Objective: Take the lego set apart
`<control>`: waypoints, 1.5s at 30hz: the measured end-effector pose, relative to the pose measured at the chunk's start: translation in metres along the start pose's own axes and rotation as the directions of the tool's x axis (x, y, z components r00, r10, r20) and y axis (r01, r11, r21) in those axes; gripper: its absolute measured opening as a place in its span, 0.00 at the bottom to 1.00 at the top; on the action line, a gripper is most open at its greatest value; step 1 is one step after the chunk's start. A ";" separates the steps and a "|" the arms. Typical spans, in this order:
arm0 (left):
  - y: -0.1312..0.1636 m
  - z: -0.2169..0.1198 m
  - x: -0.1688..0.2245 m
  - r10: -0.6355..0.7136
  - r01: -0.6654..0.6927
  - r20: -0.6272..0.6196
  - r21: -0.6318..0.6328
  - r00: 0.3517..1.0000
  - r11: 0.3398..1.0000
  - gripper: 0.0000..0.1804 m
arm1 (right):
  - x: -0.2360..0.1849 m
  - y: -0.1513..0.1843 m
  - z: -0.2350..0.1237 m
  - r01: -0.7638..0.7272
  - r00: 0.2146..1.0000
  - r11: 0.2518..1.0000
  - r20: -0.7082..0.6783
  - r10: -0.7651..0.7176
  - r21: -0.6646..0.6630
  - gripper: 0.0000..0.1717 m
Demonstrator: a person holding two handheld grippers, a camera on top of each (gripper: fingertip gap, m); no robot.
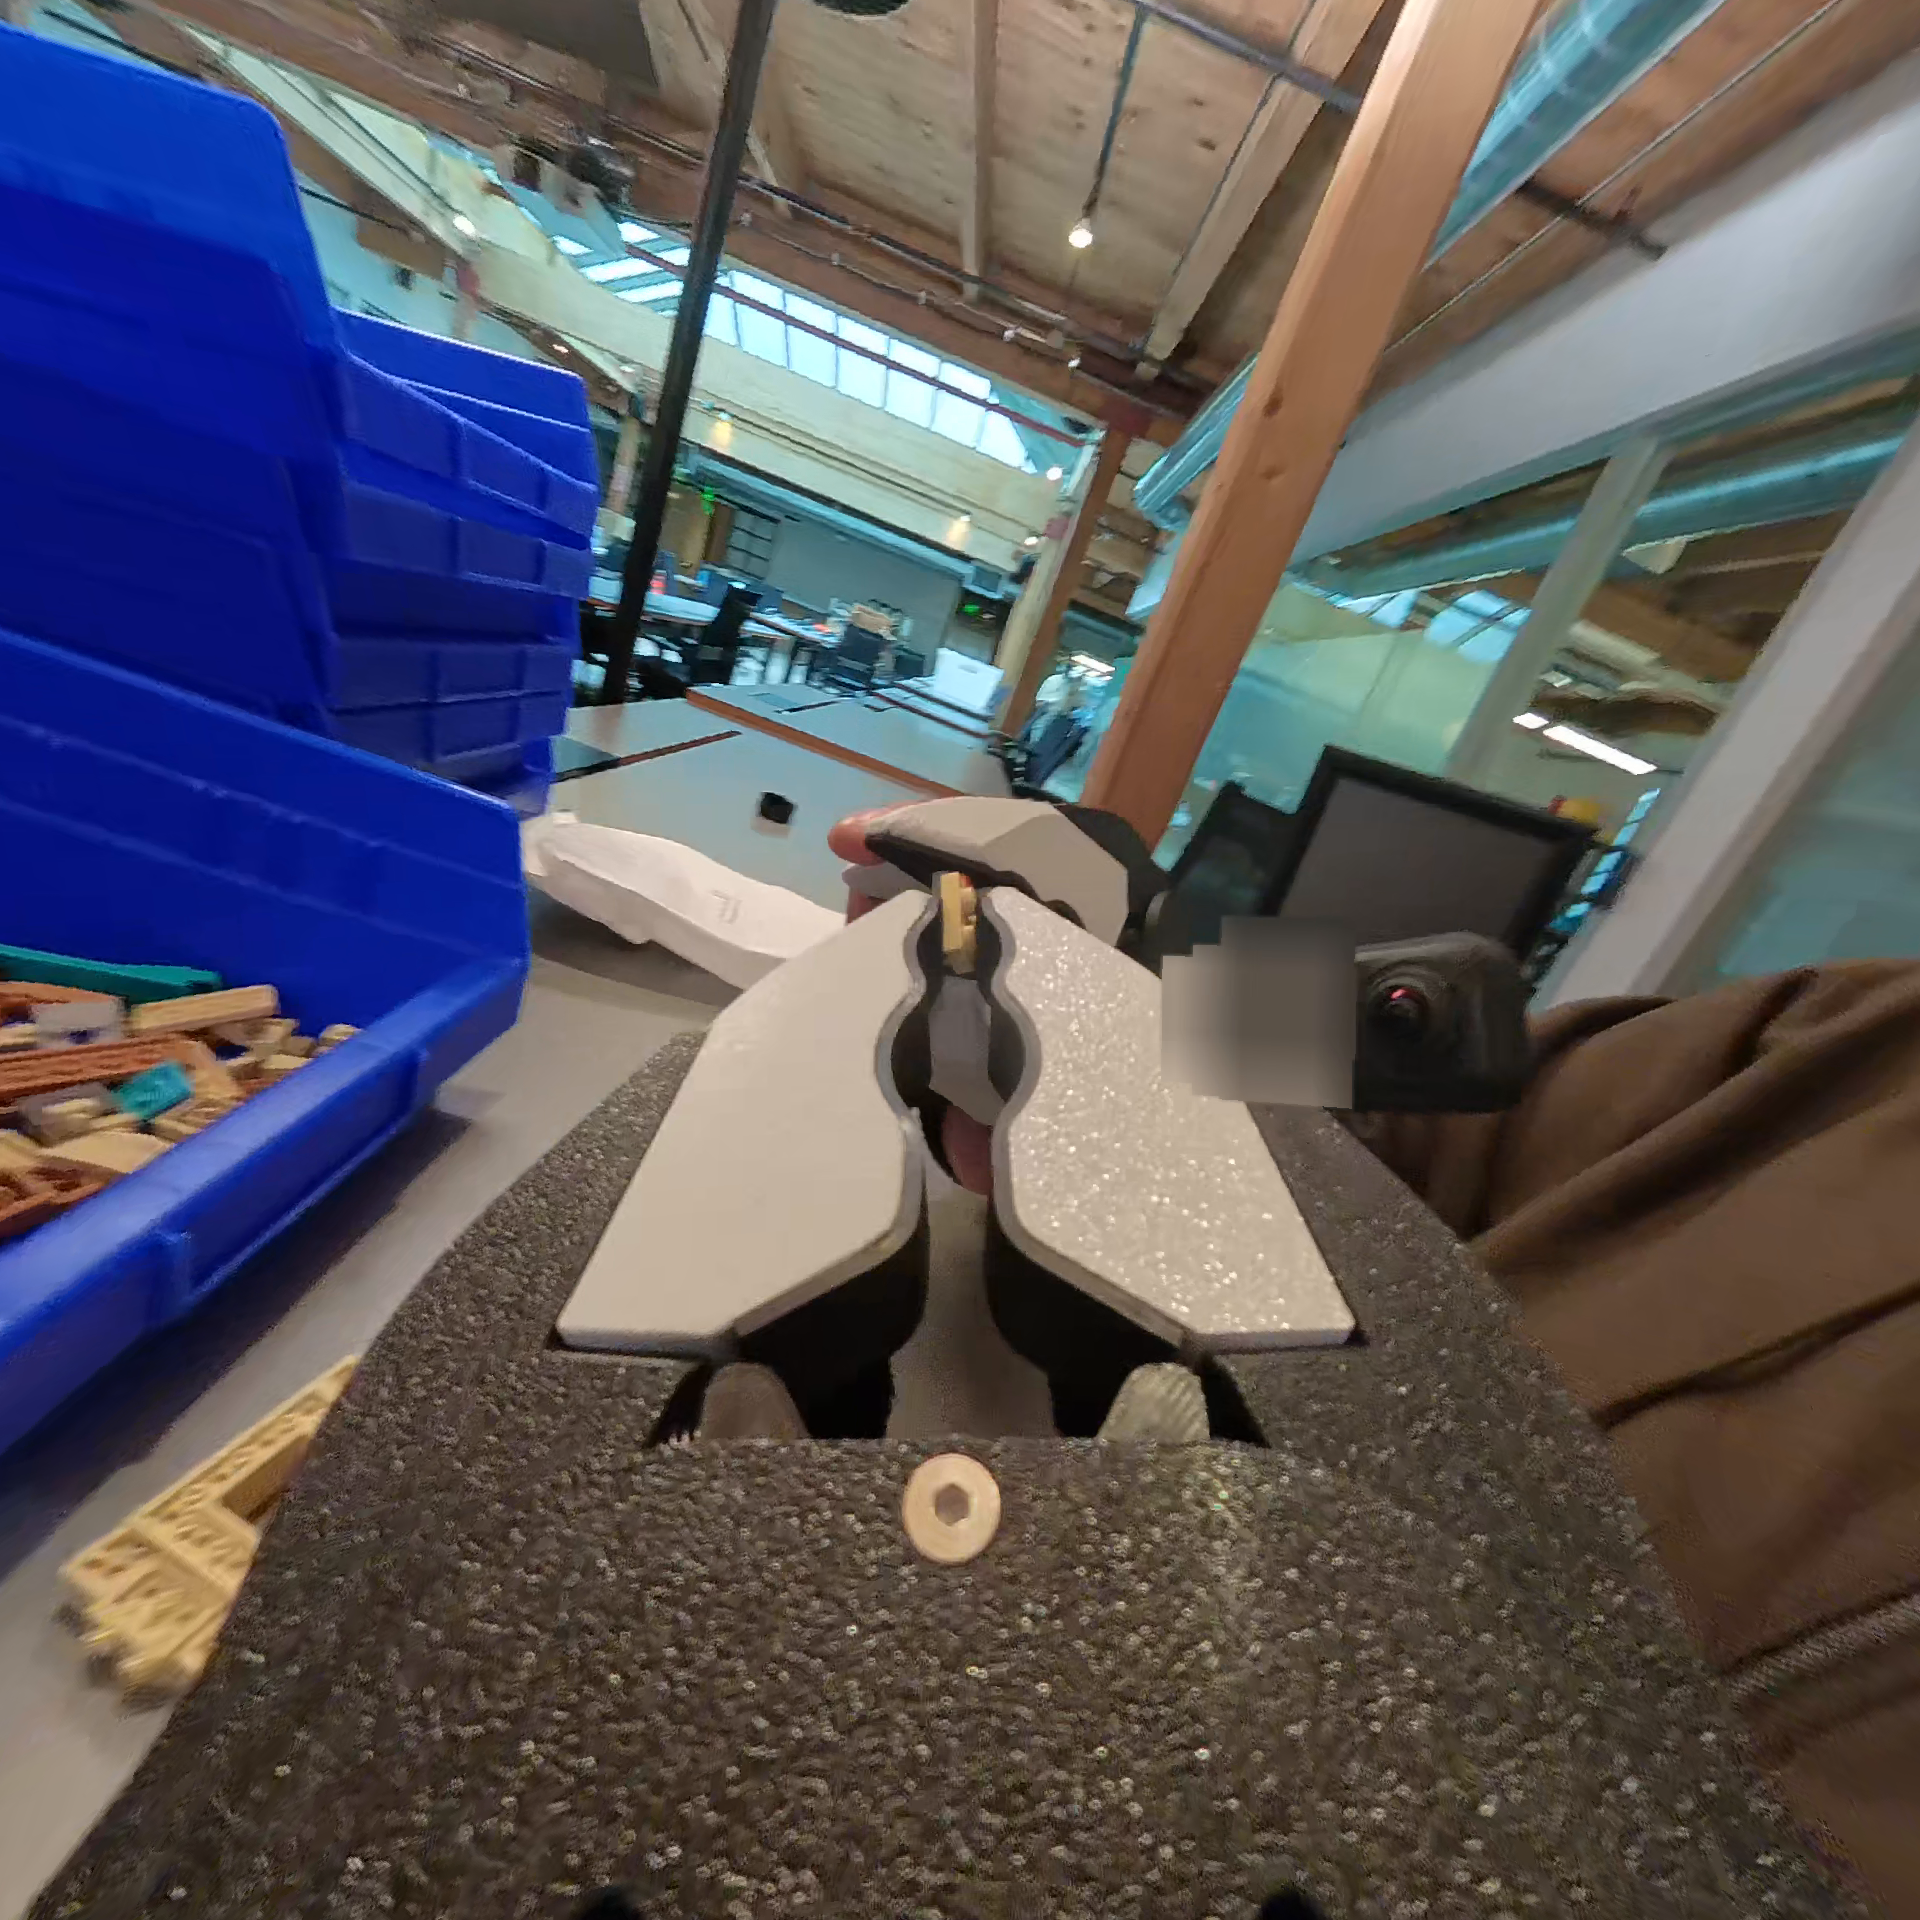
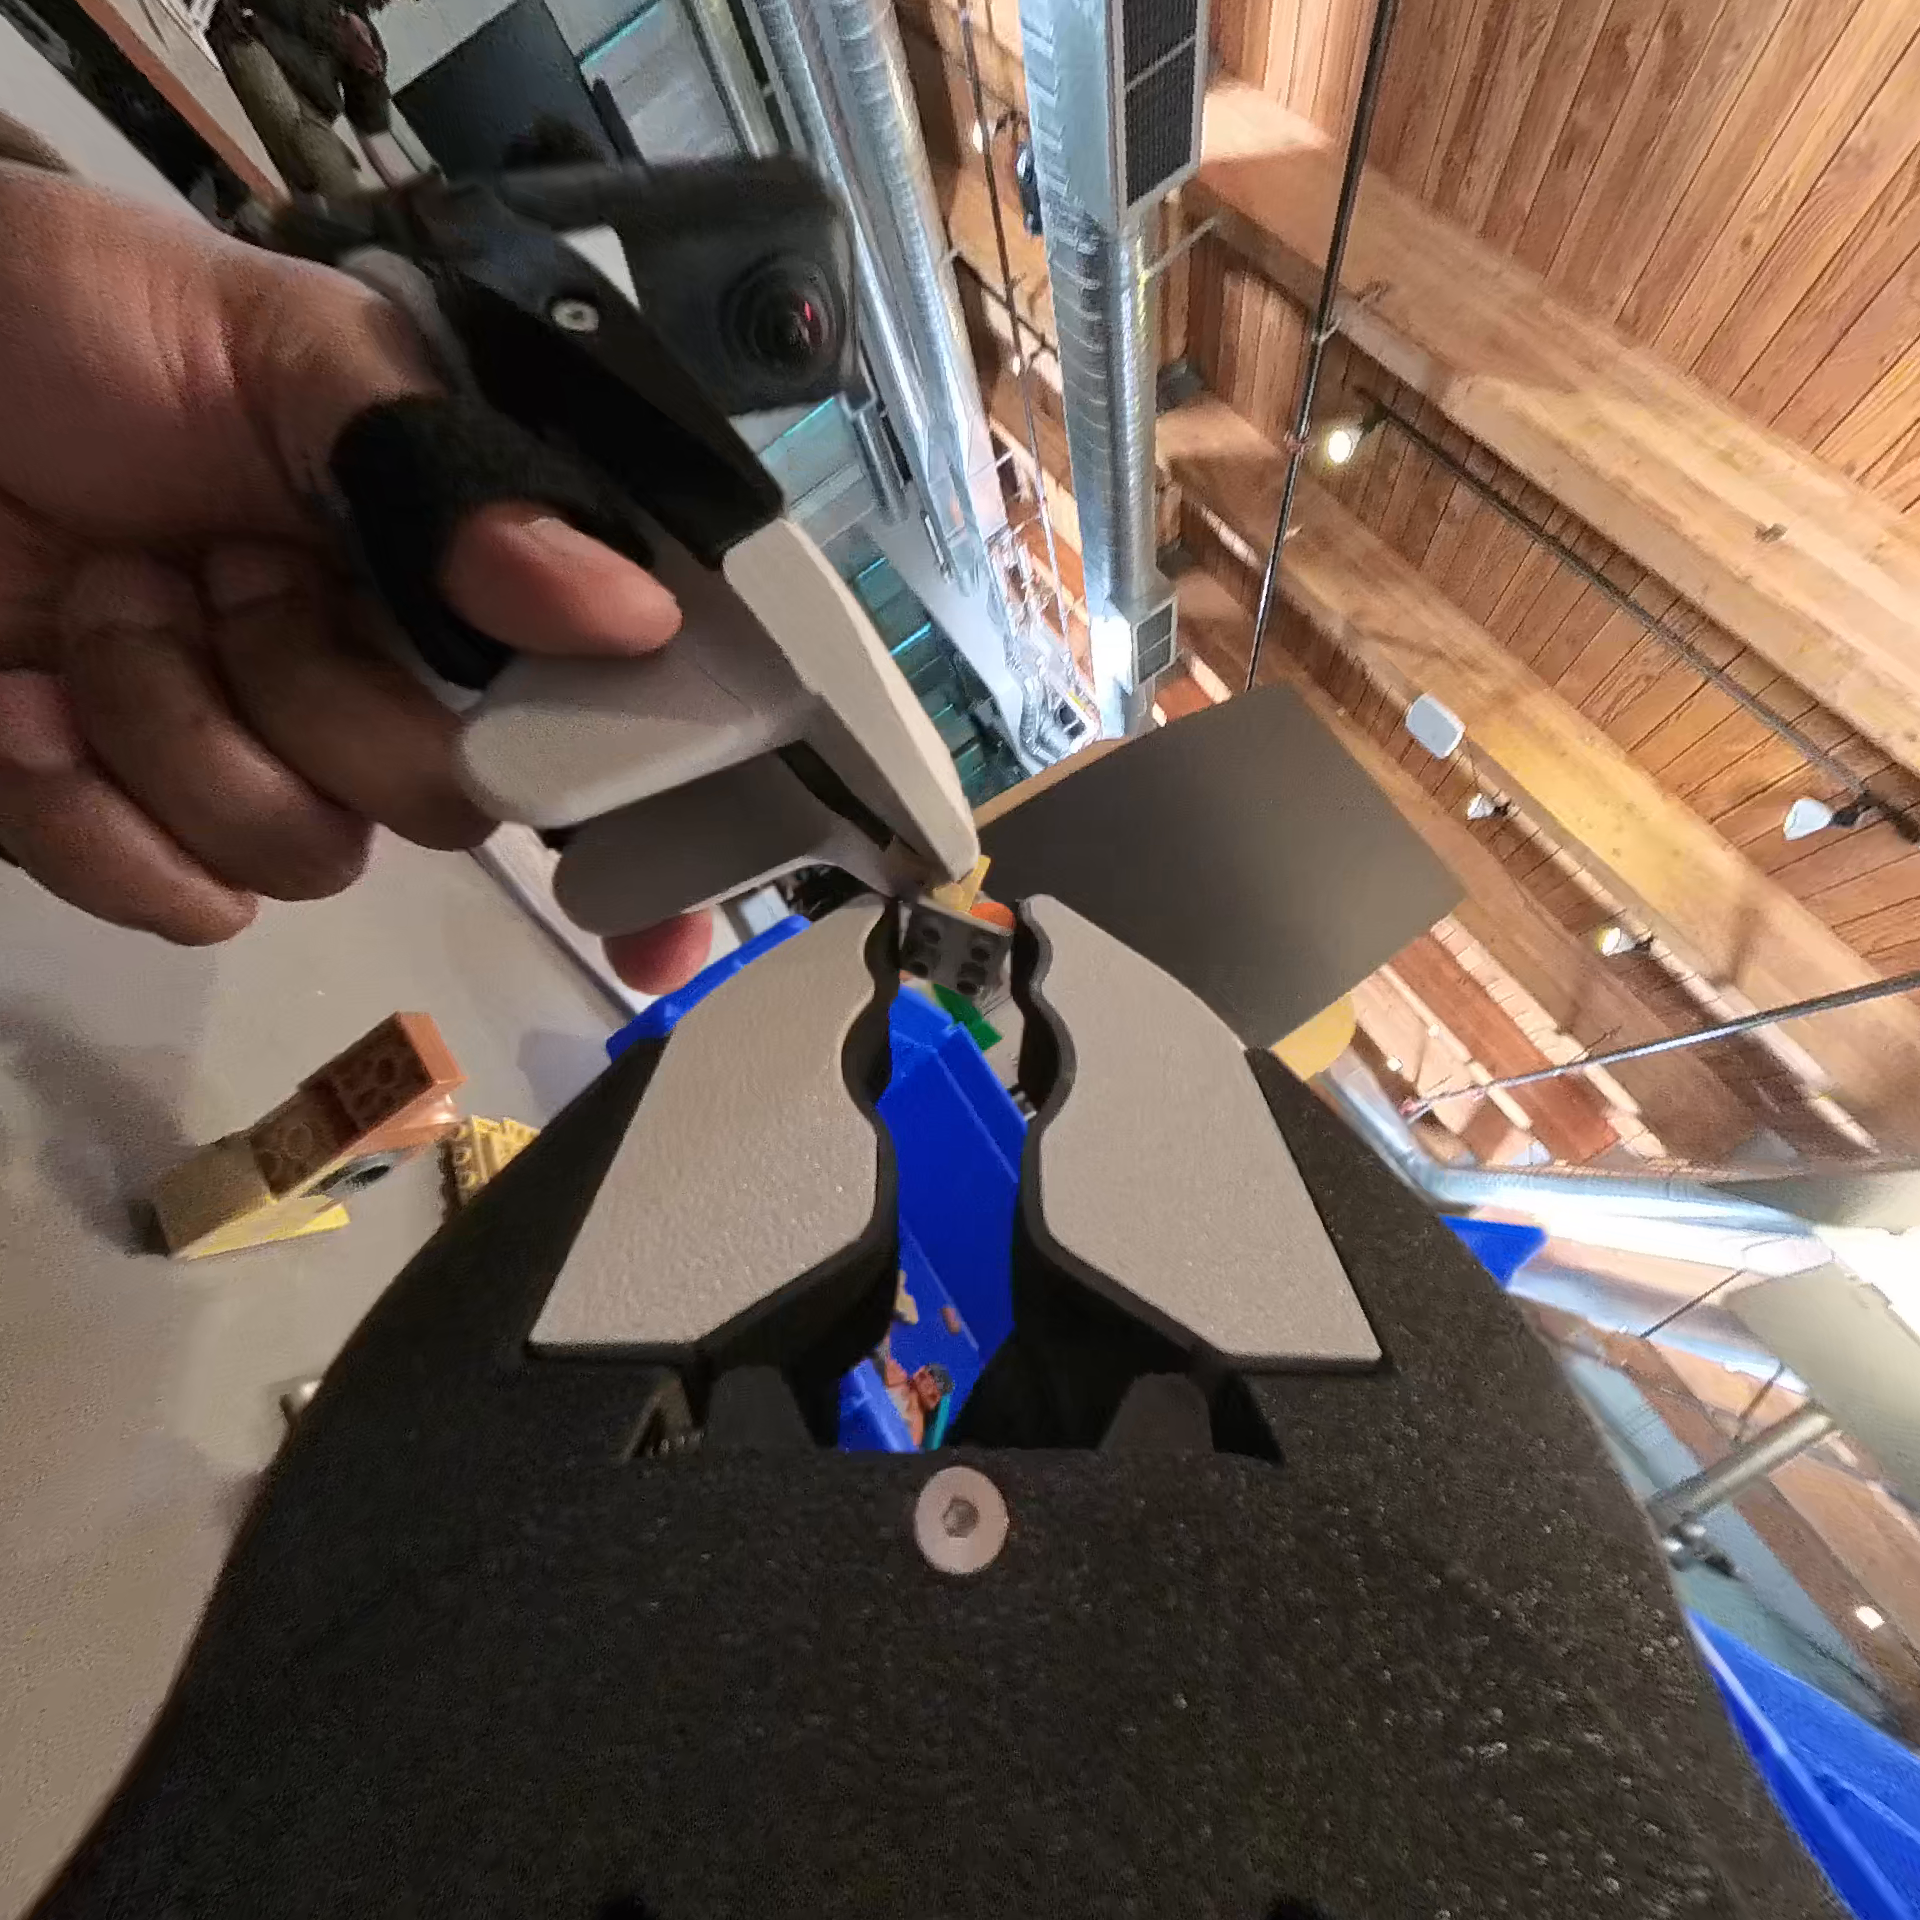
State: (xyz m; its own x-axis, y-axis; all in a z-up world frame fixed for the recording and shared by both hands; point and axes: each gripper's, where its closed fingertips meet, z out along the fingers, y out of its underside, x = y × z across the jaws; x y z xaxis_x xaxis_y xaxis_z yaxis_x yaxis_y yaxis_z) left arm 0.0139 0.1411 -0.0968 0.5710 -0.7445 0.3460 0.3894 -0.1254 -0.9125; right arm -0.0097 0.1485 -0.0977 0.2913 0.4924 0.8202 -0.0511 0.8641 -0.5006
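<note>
Left wrist view: your left gripper clenches a thin tan plate edge-on, directly against the grey brick your right gripper grips, studs facing camera, tips meeting.

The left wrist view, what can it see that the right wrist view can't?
Only the left wrist view shows the open blue bin full of mixed bricks and a dark monitor. Only the right wrist view shows the right gripper shut on a grey brick, plus a brown and tan brick pile on the table. Both show the left gripper pinching a small tan piece, met tip to tip.
</note>
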 end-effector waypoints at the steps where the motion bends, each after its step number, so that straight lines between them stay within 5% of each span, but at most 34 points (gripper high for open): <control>1: 0.000 0.000 -0.002 0.049 -0.049 0.031 -0.009 0.998 0.999 0.03 | 0.000 0.002 0.001 -0.024 1.000 1.000 0.008 0.024 -0.013 0.12; 6: 0.003 0.001 -0.004 0.401 -0.384 0.163 -0.125 0.901 0.915 0.03 | -0.001 0.006 0.002 -0.107 0.993 0.994 0.053 0.109 -0.037 0.11; 14: 0.014 0.009 0.006 0.841 -0.771 0.183 -0.338 0.509 0.540 0.03 | -0.010 0.027 0.004 -0.100 0.987 0.987 0.112 0.114 -0.125 0.10; 18: 0.003 0.002 -0.008 0.763 -0.693 0.265 -0.318 0.590 0.647 0.03 | -0.009 0.028 0.005 -0.096 0.989 0.988 0.102 0.109 -0.124 0.10; 23: -0.022 -0.015 -0.077 0.639 -0.475 0.432 -0.434 0.636 0.766 0.03 | -0.008 0.042 0.007 -0.128 0.985 0.977 0.095 0.146 -0.172 0.11; 30: -0.030 -0.021 -0.179 0.624 -0.233 0.543 -0.620 0.562 0.749 0.11 | -0.001 0.051 0.004 -0.172 0.979 0.966 0.075 0.189 -0.195 0.11; 36: -0.039 -0.032 -0.157 0.612 -0.335 0.586 -0.518 0.531 0.787 0.16 | 0.009 0.054 0.002 -0.204 0.975 0.966 0.053 0.215 -0.158 0.11; 38: -0.038 -0.017 -0.119 0.575 -0.392 0.509 -0.427 0.640 0.815 0.15 | 0.012 0.042 0.000 -0.240 0.968 0.967 0.060 0.246 -0.082 0.11; 41: -0.015 0.014 -0.039 0.352 -0.306 0.178 -0.240 0.919 0.921 0.13 | 0.017 0.013 -0.007 -0.390 0.918 0.918 0.116 0.380 0.077 0.11; 45: -0.009 0.023 0.004 0.070 -0.074 -0.040 -0.128 0.997 0.989 0.11 | 0.026 -0.005 -0.012 -0.473 0.880 0.865 0.144 0.453 0.168 0.11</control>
State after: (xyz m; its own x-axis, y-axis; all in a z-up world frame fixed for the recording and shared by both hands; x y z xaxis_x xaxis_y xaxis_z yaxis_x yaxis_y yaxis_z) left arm 0.0293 0.1548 -0.0819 0.5674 -0.7770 0.2726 0.2500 -0.1529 -0.9561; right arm 0.0097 0.1559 -0.0768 0.0960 0.8397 0.5345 -0.3422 0.5321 -0.7744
